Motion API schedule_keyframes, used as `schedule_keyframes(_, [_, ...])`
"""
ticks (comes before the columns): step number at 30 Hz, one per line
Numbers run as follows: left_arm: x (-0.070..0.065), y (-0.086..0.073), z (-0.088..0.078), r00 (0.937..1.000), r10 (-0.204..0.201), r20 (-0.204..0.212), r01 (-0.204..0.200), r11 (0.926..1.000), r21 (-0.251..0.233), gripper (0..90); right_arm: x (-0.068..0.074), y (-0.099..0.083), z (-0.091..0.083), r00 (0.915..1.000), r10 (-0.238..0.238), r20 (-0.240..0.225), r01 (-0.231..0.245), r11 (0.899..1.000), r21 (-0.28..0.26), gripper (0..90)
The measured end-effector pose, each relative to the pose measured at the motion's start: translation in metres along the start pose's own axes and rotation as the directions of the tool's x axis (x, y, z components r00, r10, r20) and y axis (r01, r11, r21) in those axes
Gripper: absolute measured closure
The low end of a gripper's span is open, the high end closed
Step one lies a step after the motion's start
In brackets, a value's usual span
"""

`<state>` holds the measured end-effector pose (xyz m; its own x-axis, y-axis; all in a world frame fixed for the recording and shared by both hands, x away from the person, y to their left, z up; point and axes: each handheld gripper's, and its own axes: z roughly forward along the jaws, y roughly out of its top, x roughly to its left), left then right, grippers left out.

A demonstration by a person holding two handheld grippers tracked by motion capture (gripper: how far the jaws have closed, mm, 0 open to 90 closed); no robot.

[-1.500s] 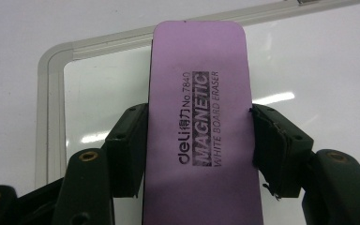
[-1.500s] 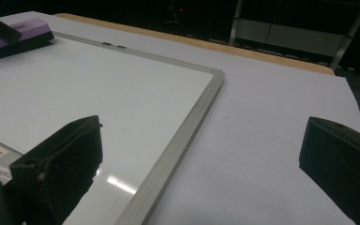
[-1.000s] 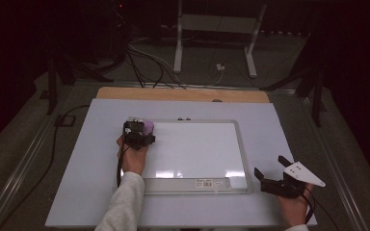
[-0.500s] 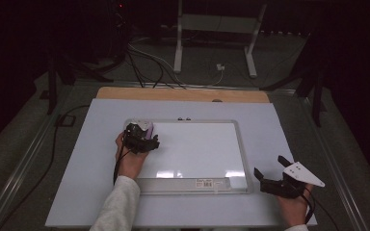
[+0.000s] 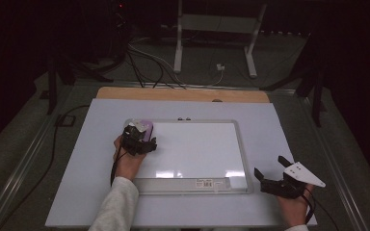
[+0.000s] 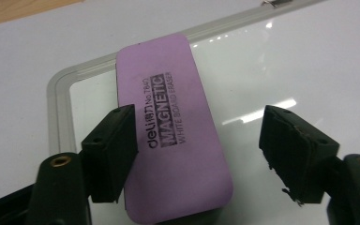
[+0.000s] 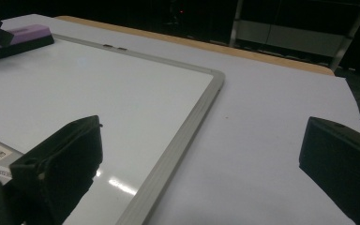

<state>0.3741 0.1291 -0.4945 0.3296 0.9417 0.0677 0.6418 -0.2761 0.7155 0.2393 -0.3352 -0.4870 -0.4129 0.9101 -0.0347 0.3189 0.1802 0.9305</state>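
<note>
My left hand-held gripper (image 6: 197, 154) hangs half open, jaws just widened, over the purple eraser (image 6: 171, 122) lying unheld on the whiteboard (image 5: 197, 149); my right hand-held gripper (image 7: 201, 173) gapes empty.

Left gripper (image 5: 138, 139): black body, 2 blocky black jaws w/ square pads; brass-coloured screw inserts at the jaw bases, small round holes in pad faces. One pad edge chipped, ragged. Black cable trails back along the forearm. Left sleeve (image 5: 116, 208): pale grey-white, long, loose knit-type fabric. Right gripper (image 5: 271, 180): black, same jaw type, w/ grey-white 3-cornered plate on top, few small dark dots on it. Black cable loops by the wrist.
</note>
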Motion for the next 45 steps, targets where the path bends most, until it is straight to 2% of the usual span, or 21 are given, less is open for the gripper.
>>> schedule_keyframes(6, [0.01, -0.001, 0.0, 0.9995, -0.027, -0.016, 0.027, 0.9996, 0.013, 28.3, 0.001, 0.0, 0.001, 1.0, -0.004, -0.001, 0.004, 1.0, 0.003, 0.0])
schedule_keyframes(12, [0.016, -0.003, -0.001, 0.9976, -0.039, -0.057, 0.04, 0.9988, 0.029, 40.3, 0.001, 0.0, 0.001, 1.0, -0.002, -0.001, 0.002, 1.0, 0.006, 0.0])
schedule_keyframes(16, [0.016, -0.004, -0.002, 0.9952, -0.052, -0.083, 0.054, 0.9983, 0.02, 48.1, 0.001, 0.0, 0.002, 1.0, -0.003, -0.001, 0.003, 1.0, 0.006, 0.0])
schedule_keyframes(19, [0.017, -0.003, -0.005, 0.9914, -0.064, -0.114, 0.066, 0.9978, 0.009, 55.6, 0.001, 0.0, 0.001, 1.0, -0.003, -0.001, 0.003, 1.0, 0.006, 0.0])
schedule_keyframes(22, [0.02, -0.002, -0.006, 0.9872, -0.098, -0.126, 0.099, 0.995, 0.008, 60.7, 0.001, 0.0, 0.001, 1.0, -0.003, -0.002, 0.003, 1.0, 0.004, 0.0])
schedule_keyframes(25, [0.022, -0.003, -0.007, 0.9838, -0.12, -0.134, 0.121, 0.9926, 0.005, 62.8, 0.001, 0.0, 0.001, 1.0, -0.002, -0.001, 0.002, 1.0, 0.005, 0.0])
schedule_keyframes(34, [0.026, -0.006, -0.009, 0.9634, -0.204, -0.174, 0.204, 0.9788, -0.014, 64.0, 0.0, 0.0, 0.001, 1.0, -0.002, -0.001, 0.002, 1.0, 0.003, 0.0])
schedule_keyframes(38, [0.03, -0.008, -0.01, 0.9592, -0.234, -0.159, 0.233, 0.9722, -0.023, 64.0, 0.0, 0.0, 0.001, 1.0, -0.004, -0.002, 0.004, 1.0, 0.003, 0.0])
schedule_keyframes(42, [0.032, -0.008, -0.009, 0.9592, -0.244, -0.144, 0.243, 0.9698, -0.025, 63.8, 0.001, 0.0, 0.001, 1.0, -0.003, -0.003, 0.003, 1.0, 0.004, 0.0])
schedule_keyframes(45, [0.036, -0.009, -0.01, 0.958, -0.261, -0.119, 0.26, 0.9653, -0.024, 63.6, 0.001, 0.0, 0.002, 1.0, -0.005, -0.003, 0.005, 1.0, 0.004, 0.0])
